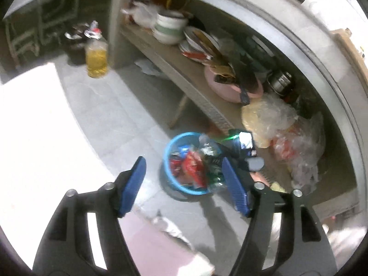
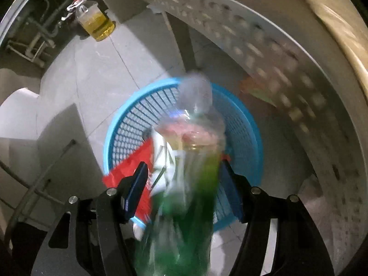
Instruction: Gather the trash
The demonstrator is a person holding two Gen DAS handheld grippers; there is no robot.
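Landmark: blue basket (image 2: 243,138), standing on the floor (image 1: 96,119) just in front of the low shelf (image 1: 184,73).

Shelf behind the basket carries bowls (image 1: 169,26), plates, a pink basin (image 1: 232,89) with utensils in it, and crumpled plastic bags (image 1: 283,124) at the end nearest the basket. None of that looks like a target right now.

Basket is the collection bin, about half full: red wrappers (image 1: 192,168), a crushed can, mixed packaging. Judging by position, it sits out in the open so both arms can reach over the rim.

Oil jug (image 1: 96,57), part full of yellow liquid, is well apart from the basket, by the shelf's far end.

Right gripper (image 2: 184,172) is directly over the basket, jaws spread wide. A clear plastic bottle (image 2: 195,119) with a green label sits between them, heavily blurred; contact with the pads can't be confirmed. My read: it's being dropped in, mouth pointing away into the basket.

Left gripper (image 1: 184,172) hangs beside and above the basket, jaws released, nothing in them. Probably free for the next pick.
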